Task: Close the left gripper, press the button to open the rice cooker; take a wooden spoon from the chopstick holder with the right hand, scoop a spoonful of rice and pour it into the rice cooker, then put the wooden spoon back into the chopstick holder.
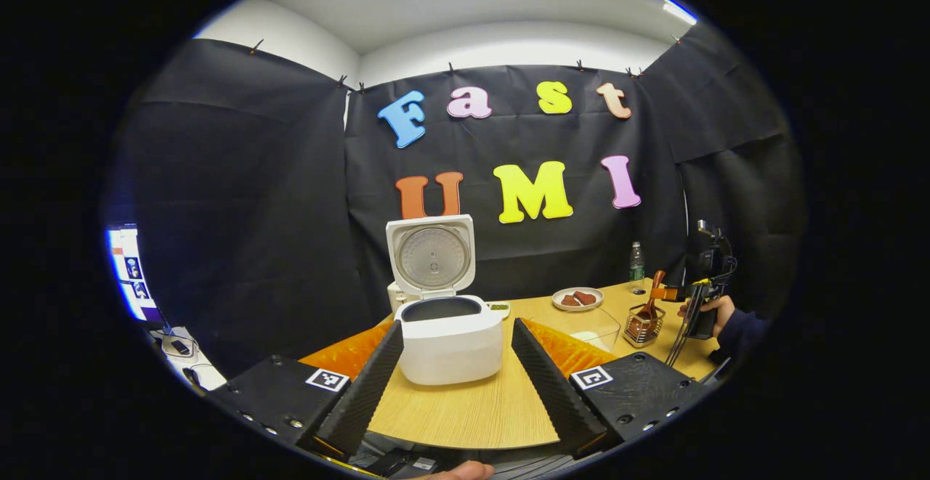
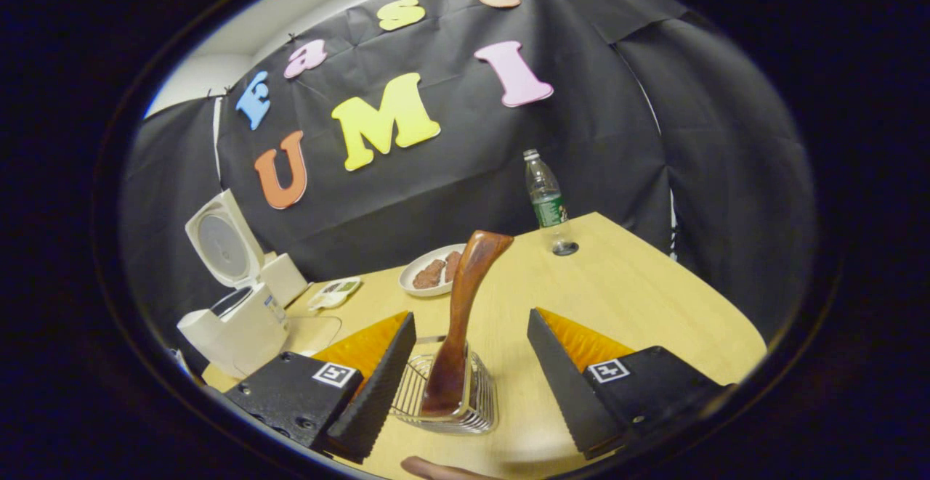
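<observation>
Rice cooker at table centre, lid already up, inner pot exposed; no rice visible inside from here. Left gripper hanging back at 6 o'clock of the cooker, jaws spread wide, holding nothing. Right gripper also spread wide, lined up on the wooden spoon, nothing yet pinched. Spoon standing in the wire chopstick holder, leaning slightly, one broad end up toward 12 o'clock, well above the rim. Probably light, rigid, smooth-lacquered, so likely slick between the pads. Best hold: the narrower shaft just above the holder rim, pads flat on its broad faces. Holder looks light; could lift or tip on a crooked pull. Plate at 11 o'clock of the holder, bottle at 1 o'clock. Rice supply not identifiable.
</observation>
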Tool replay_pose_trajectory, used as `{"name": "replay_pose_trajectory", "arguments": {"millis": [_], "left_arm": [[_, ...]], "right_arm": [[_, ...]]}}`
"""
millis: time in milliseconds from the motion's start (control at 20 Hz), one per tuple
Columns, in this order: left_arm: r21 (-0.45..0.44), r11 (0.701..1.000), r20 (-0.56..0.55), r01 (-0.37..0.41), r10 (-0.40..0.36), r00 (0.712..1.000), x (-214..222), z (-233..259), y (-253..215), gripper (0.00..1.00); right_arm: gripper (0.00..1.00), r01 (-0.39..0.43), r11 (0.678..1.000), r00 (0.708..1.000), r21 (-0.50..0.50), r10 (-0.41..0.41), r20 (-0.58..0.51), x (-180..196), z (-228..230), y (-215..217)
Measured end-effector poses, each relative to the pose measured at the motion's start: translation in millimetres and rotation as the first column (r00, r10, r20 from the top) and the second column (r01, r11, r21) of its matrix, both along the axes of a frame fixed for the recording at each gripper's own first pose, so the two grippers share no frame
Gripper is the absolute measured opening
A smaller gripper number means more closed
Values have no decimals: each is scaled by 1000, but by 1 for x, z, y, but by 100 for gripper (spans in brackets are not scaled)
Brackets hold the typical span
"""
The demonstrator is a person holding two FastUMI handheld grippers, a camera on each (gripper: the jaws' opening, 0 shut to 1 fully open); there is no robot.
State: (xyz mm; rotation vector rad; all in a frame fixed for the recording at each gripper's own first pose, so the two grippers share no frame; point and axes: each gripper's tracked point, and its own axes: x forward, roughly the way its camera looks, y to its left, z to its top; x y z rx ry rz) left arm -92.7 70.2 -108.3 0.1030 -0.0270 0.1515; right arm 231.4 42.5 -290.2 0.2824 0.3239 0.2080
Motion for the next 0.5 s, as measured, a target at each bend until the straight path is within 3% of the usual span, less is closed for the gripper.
{"name": "replay_pose_trajectory", "arguments": {"millis": [100, 200, 250, 300, 350, 400, 450, 500], "left_arm": [[-15, 1000, -1, -6, 6, 1000, 1, -1, 7, 95], [-25, 1000, 0, -9, 9, 1000, 0, 0, 13, 95], [-25, 1000, -4, -12, 12, 1000, 1, -3, 16, 95], [-24, 1000, -9, -16, 16, 1000, 0, -4, 19, 95], [-22, 1000, -15, -17, 17, 1000, 0, -5, 21, 95], [-21, 1000, -19, -17, 17, 1000, -1, -7, 22, 95], [-22, 1000, -22, -18, 17, 1000, -2, -9, 24, 95], [-24, 1000, -23, -15, 15, 1000, -2, -10, 24, 95]], "right_arm": [[100, -6, 1000, 999, 4, 6, -46, 13, -11, 7], [95, -20, 999, 995, 42, 24, -92, 22, -18, 15], [84, -21, 998, 995, 54, 26, -99, 27, -18, 17], [87, -3, 999, 994, 54, 9, -109, 34, -21, 16], [67, 5, 998, 992, 57, 2, -125, 36, -26, 17], [63, 6, 997, 993, 75, 3, -119, 35, -25, 21], [36, 23, 997, 993, 79, -14, -118, 37, -23, 23], [25, 28, 997, 993, 78, -19, -114, 31, -18, 22]]}}
